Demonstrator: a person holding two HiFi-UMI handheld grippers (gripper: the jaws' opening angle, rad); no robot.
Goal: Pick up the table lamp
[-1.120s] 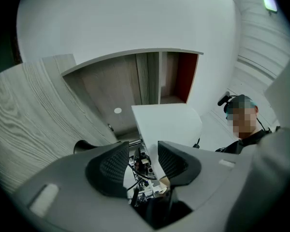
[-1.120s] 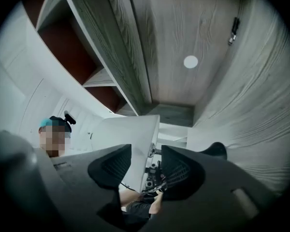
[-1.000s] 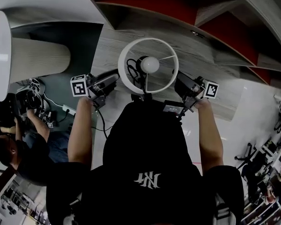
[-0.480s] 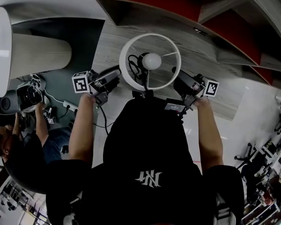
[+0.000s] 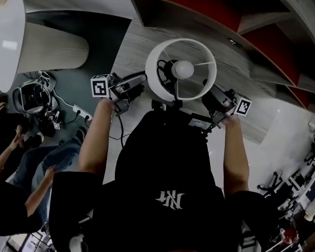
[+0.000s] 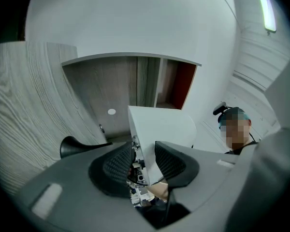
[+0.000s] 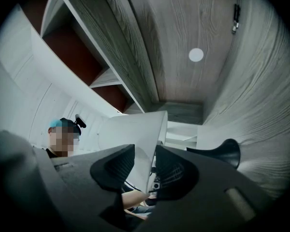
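The table lamp's white round shade [image 5: 150, 76] shows from above, its bulb [image 5: 184, 69] in the middle. My left gripper [image 5: 143, 81] is at the shade's left side and my right gripper [image 5: 209, 92] at its right side. In the left gripper view the shade's thin wall [image 6: 159, 124] runs between the pads of the left gripper [image 6: 144, 161], which press on it. In the right gripper view the shade [image 7: 133, 129] is likewise pinched by the right gripper [image 7: 145, 166]. Both sets of jaws have just been closing on the shade wall. The lamp's base is hidden.
The lamp stands on a grey wood-grain surface [image 5: 241, 72] below shelves with red backs [image 5: 199, 4]. A large ribbed shade [image 5: 47, 49] sits at the far left. People [image 5: 21, 156] and cables with a power strip [image 5: 79, 112] are on the floor at left.
The lamp and both grippers now sit further right in the head view. Both grippers' tips have come in against the shade's rim. The people at lower left have shifted.
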